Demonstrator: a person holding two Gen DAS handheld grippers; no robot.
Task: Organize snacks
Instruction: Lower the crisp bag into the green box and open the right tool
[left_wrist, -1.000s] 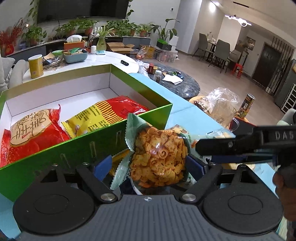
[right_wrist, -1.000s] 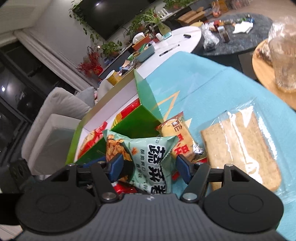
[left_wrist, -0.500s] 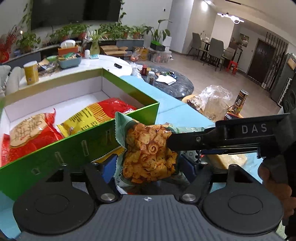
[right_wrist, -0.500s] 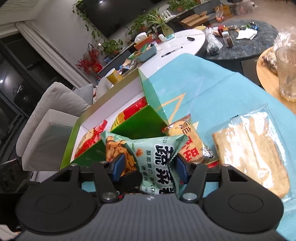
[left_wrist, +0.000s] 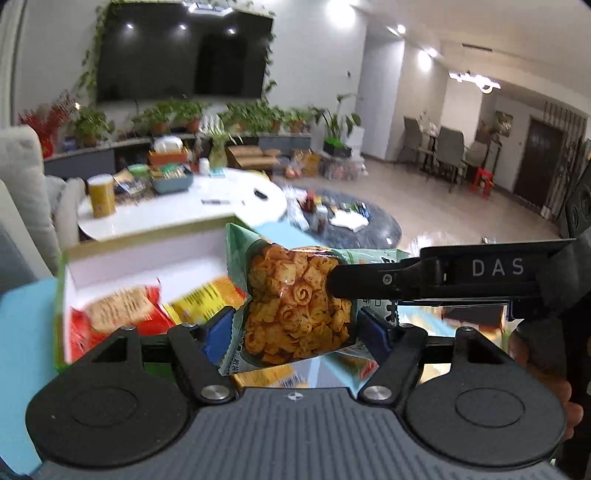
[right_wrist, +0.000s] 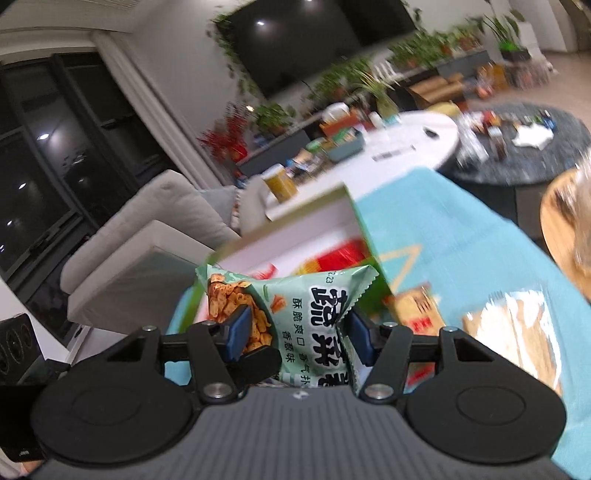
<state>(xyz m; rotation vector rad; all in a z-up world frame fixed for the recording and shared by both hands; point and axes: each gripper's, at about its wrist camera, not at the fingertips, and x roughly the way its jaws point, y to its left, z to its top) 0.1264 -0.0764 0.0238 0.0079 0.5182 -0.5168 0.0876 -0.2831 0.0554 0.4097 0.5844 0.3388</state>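
Home, open-plan living rm w/ dining area. Big wall TV (left_wrist: 184, 55) w/ trailing vines, row of potted plants (left_wrist: 258, 118) on low console, pale sofa (right_wrist: 147, 240), white oval coffee table (left_wrist: 177, 210), dark round rug (left_wrist: 354, 225). Dining chairs (left_wrist: 447, 147) at back, ceiling spotlights.

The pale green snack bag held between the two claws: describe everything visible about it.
The pale green snack bag is a glossy plastic pillow pack with crimped, zigzag-cut ends, bold dark Chinese lettering and a clear window showing orange curled crisps. It looks sealed and puffed. It hangs in the air just in front of the open green box, above the blue cloth. The left claw and the right claw both pinch it, from different sides.
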